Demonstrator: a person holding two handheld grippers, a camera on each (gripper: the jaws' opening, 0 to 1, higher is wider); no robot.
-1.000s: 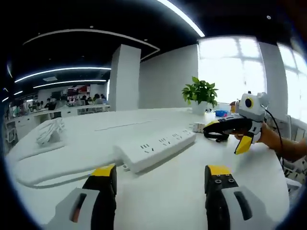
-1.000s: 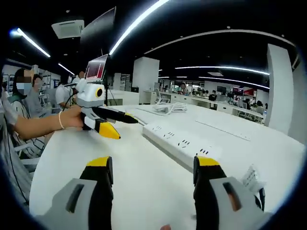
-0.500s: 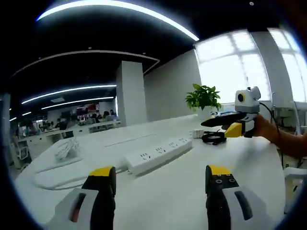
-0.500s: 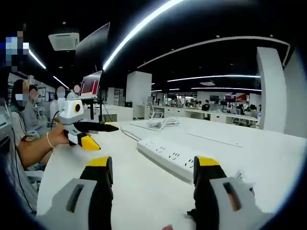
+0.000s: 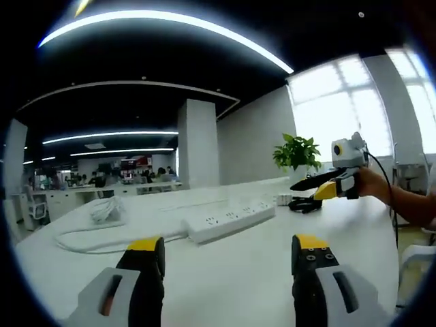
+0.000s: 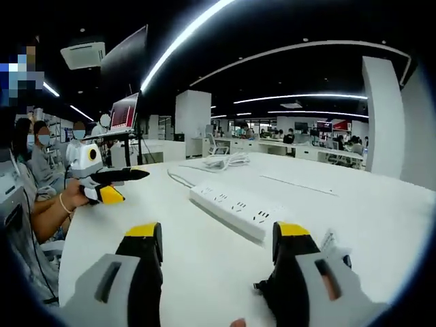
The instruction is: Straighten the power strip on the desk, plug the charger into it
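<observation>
A long white power strip (image 5: 231, 219) lies on the white desk (image 5: 238, 272), skewed, with its white cord (image 5: 82, 240) curling off to the left. My left gripper (image 5: 228, 248) is open and empty, well short of the strip. My right gripper (image 5: 325, 184), held by a hand, hovers beyond the strip's far end, above the charger's black cable (image 5: 303, 203) and a small white block (image 5: 283, 199). In the right gripper view, my right gripper (image 6: 218, 235) is open and empty, with the power strip (image 6: 235, 207) ahead. A dark cable (image 6: 271, 289) and a white piece (image 6: 331, 241) lie beside its right jaw. My left gripper (image 6: 105, 182) hovers at the left.
A potted plant (image 5: 296, 151) stands at the desk's far end. A coil of white cable (image 6: 225, 161) lies behind the strip, and a laptop on a stand (image 6: 125, 112) rises at the left. Seated people (image 6: 41, 153) are beside the desk edge.
Both views have dropped lower and pulled back, so the power strip looks smaller and farther. The two grippers are further apart. The strip itself has not moved.
</observation>
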